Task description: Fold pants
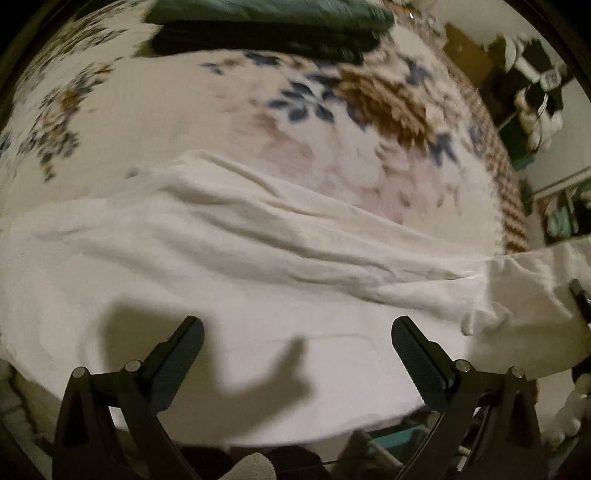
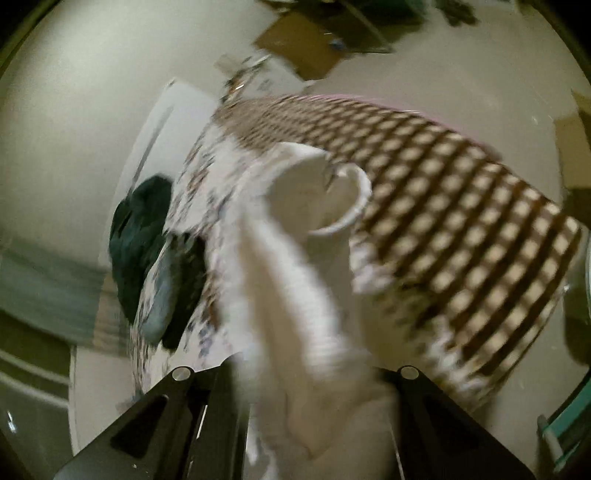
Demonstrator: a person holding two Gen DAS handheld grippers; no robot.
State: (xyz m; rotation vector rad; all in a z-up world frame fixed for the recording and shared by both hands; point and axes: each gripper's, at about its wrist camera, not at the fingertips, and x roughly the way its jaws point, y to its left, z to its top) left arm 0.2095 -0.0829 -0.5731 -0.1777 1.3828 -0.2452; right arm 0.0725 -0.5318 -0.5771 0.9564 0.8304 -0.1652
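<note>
The right hand-held gripper is clamping a bunched end of the white pants, its jaws drawn nearly together with the cloth hiding the fingertips; the fabric is hanging forward from it, blurred, with one hemmed opening curling open further out. The left hand-held gripper is standing wide, nothing between its ribbed fingers, and is hovering over the pants, which are lying spread and wrinkled across the bed. Under them the bed's floral bedspread is showing blue and brown blooms, with a brown checked border along its edge. A pile of dark folded clothes is sitting at the far side of the bed. Beyond the bed, brown cardboard is lying on the pale floor; whether it is a box holding anything cannot be told
</note>
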